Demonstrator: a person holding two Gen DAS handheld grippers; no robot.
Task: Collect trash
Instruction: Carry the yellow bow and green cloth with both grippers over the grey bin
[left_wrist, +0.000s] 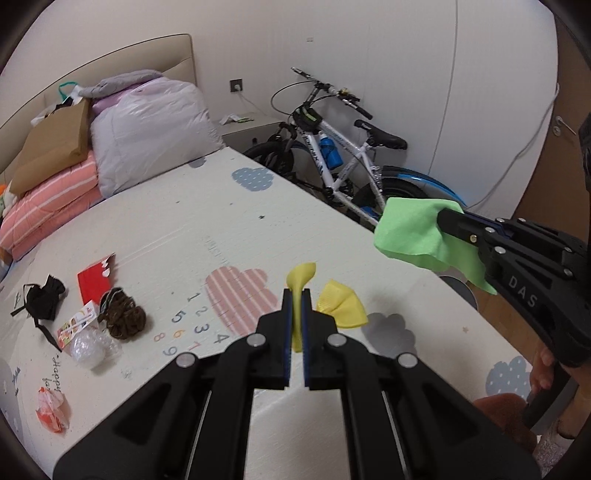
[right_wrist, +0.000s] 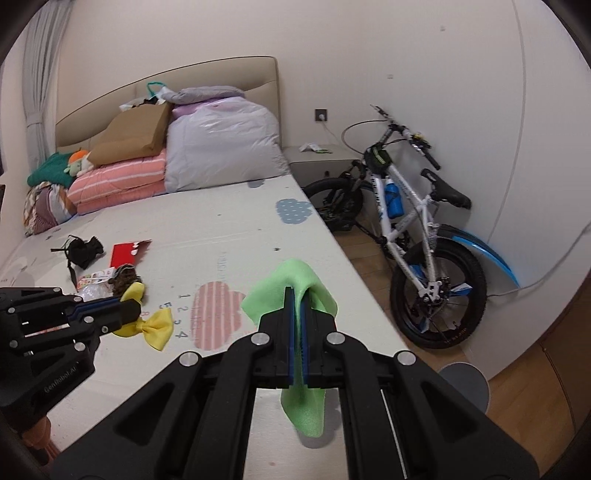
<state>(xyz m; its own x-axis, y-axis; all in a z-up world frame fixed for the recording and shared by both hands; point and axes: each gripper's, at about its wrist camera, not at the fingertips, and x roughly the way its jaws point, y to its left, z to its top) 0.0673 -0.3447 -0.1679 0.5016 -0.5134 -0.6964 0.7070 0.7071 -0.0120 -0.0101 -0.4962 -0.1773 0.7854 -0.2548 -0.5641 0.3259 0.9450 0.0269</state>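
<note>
My left gripper is shut on a yellow bow-shaped piece and holds it above the bed mat; it also shows in the right wrist view with the yellow piece hanging from it. My right gripper is shut on a green foam sheet, held over the bed's right edge; in the left wrist view the right gripper holds the green sheet. More trash lies on the mat at the left: a black rag, red paper, a brown yarn clump, a clear wrapper, an orange wrapper.
A patterned play mat covers the bed. Folded quilts and a bagged pillow are stacked by the headboard. A bicycle leans on the wall to the right of the bed, beside a nightstand. Wooden floor lies right of the bed.
</note>
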